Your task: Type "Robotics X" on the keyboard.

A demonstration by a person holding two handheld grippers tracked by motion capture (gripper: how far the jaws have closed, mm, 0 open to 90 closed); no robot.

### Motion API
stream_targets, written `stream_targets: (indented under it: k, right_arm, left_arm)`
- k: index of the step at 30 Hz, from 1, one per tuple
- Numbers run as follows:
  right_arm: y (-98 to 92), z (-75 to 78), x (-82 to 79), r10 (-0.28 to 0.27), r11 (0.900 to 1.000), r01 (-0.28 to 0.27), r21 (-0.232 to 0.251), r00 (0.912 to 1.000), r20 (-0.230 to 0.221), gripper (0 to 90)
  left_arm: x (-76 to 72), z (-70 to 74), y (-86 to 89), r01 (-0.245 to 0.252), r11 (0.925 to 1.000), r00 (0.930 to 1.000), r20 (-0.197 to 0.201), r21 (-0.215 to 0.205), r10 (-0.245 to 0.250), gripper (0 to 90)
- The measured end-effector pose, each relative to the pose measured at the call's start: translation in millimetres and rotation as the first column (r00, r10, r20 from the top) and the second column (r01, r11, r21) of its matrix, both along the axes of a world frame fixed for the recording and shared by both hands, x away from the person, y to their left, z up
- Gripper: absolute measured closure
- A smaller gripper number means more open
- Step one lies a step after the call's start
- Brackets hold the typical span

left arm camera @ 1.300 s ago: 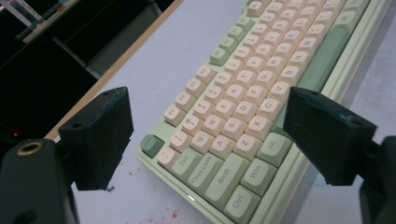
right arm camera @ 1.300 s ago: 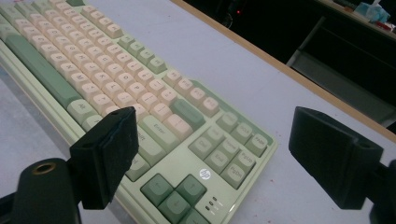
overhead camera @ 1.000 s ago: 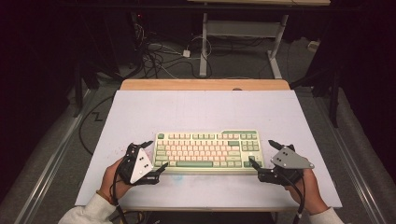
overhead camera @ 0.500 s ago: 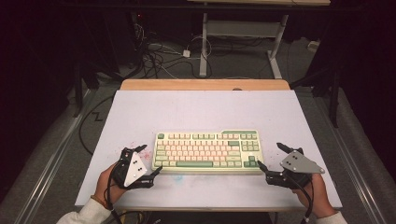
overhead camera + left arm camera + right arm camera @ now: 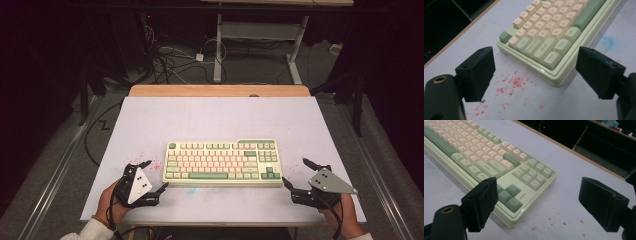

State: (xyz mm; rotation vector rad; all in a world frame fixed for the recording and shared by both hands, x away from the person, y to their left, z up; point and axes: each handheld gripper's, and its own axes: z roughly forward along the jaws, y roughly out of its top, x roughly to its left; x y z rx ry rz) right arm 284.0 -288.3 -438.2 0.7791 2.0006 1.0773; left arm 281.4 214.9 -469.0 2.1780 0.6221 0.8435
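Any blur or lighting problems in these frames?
High view: table evenly lit, surroundings dark, keyboard legends too small to read. Left gripper view: near keys sharp, far rows soft. Right gripper view: keyboard legends soft, background dark.

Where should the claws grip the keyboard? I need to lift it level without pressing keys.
Probably at the two short ends of the keyboard, left claw from the left, right claw from the right. It lies flat, long and low, both claws are open beside its near corners, and the case edge is free of keys.
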Motion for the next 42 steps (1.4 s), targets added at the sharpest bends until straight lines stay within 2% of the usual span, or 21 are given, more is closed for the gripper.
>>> stream_targets:
  k: [6, 9, 14, 22, 42]
  right_arm:
    - [-6.8, -8.8, -3.8, -0.014, 1.0, 0.013, -0.005, 0.9997, -0.019, 16.5]
    - [-8.8, -11.5, -4.4, -0.017, 1.0, 0.017, -0.007, 0.9995, -0.026, 16.5]
    - [-10.0, -8.4, -5.3, -0.016, 1.0, 0.016, 0.008, 0.9998, -0.013, 16.5]
    - [-3.8, -5.7, -7.8, 0.001, 1.0, -0.001, -0.006, 1.0, -0.003, 16.5]
    - [-3.2, -6.6, -8.6, 0.007, 1.0, -0.007, -0.013, 1.0, -0.006, 16.4]
  left_arm:
    - [-2.5, -6.0, 3.8, -0.013, 0.9999, 0.9995, -0.029, -0.008, 0.013, 15.4]
    - [-3.4, -5.7, 5.3, -0.019, 0.9998, 0.9995, -0.027, -0.007, 0.018, 15.4]
    - [-4.0, -4.0, 7.0, -0.018, 0.9996, 0.9997, -0.019, -0.02, 0.018, 15.4]
    - [-7.4, -4.1, 9.2, -0.01, 0.9996, 0.9998, -0.017, -0.026, 0.01, 15.4]
    - [-6.7, -4.0, 6.4, -0.004, 0.9998, 0.9999, -0.017, -0.018, 0.003, 15.4]
